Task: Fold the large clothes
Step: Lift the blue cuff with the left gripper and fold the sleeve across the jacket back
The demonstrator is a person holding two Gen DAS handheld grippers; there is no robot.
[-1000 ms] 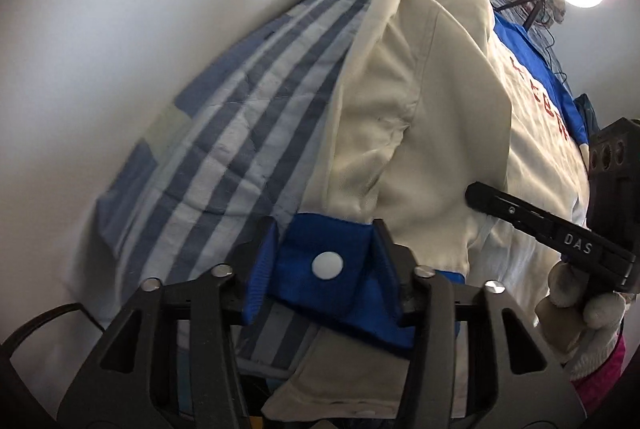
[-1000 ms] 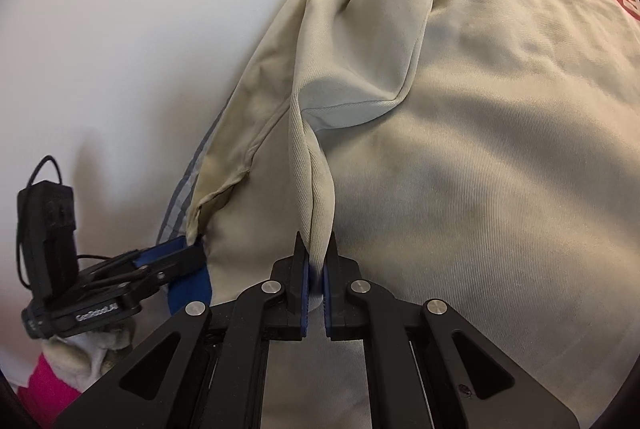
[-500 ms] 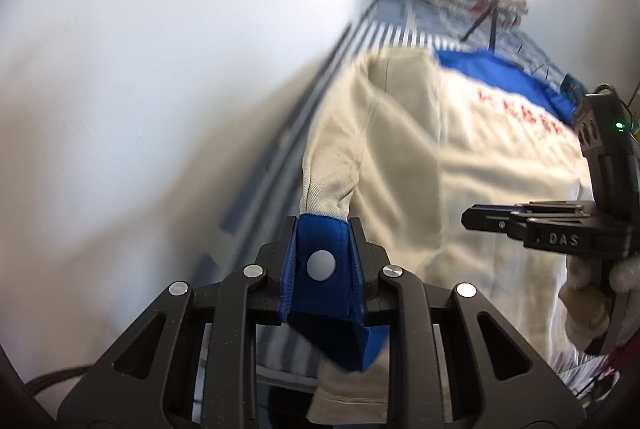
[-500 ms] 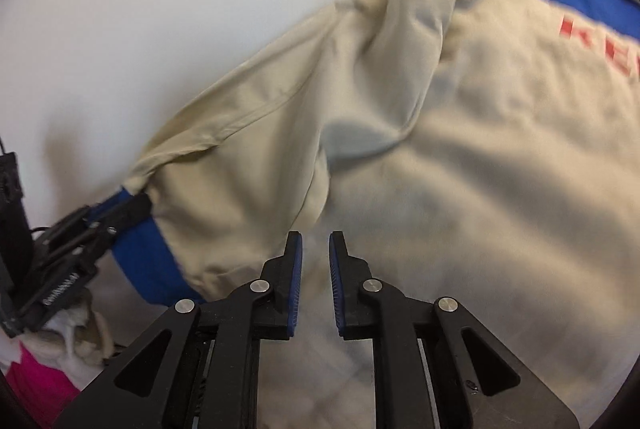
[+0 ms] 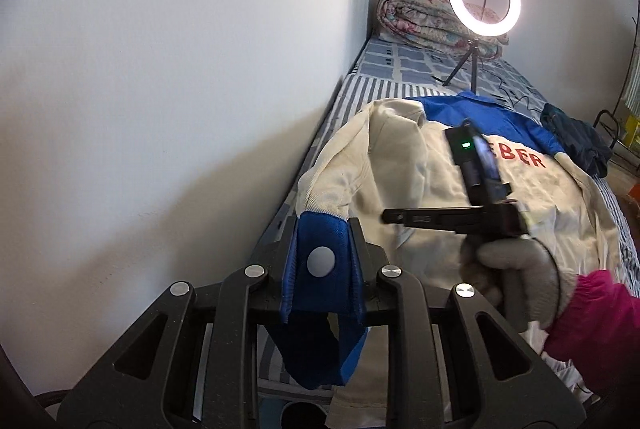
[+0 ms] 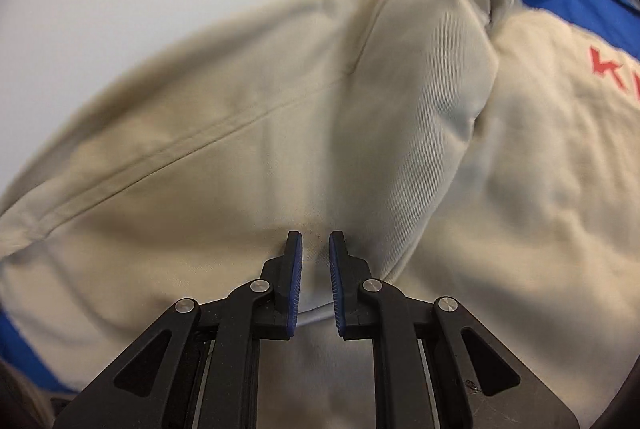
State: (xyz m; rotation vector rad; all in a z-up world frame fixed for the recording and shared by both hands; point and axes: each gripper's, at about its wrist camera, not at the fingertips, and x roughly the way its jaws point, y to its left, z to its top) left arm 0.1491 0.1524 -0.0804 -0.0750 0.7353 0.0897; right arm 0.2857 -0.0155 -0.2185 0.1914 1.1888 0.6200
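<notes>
One large cream jacket (image 5: 472,213) w/ blue yoke and red lettering lies spread on a bed (image 5: 384,69) that runs along a white wall (image 5: 160,69); its long axis follows the bed, collar end toward the far end, hem toward the camera. Beyond the jacket, at the far end of the bed, a rolled floral quilt (image 5: 416,17) sits behind a lit ring light (image 5: 484,2) on a small tripod. Dark garment (image 5: 576,137) lies at the bed's right edge, beside the jacket's shoulder.

Sleeve (image 5: 344,173) nearest the wall is lifted off the bed, stretched from the shoulder down to the left gripper (image 5: 322,229). Its jaws, having just been closing, stand narrowly apart and pinch the blue cuff (image 5: 320,269), white snap button (image 5: 320,261) facing up; loose cuff fabric hangs below.

Right gripper (image 6: 315,241), held in a gloved hand (image 5: 516,277) w/ pink sleeve (image 5: 600,325), is over the jacket's body. Its jaws, having just been opening, show a small gap, tips at or just above the cream cloth where sleeve meets body; nothing pinched betw. the blue pads (image 6: 294,281). Right-wrist view is blurred.
</notes>
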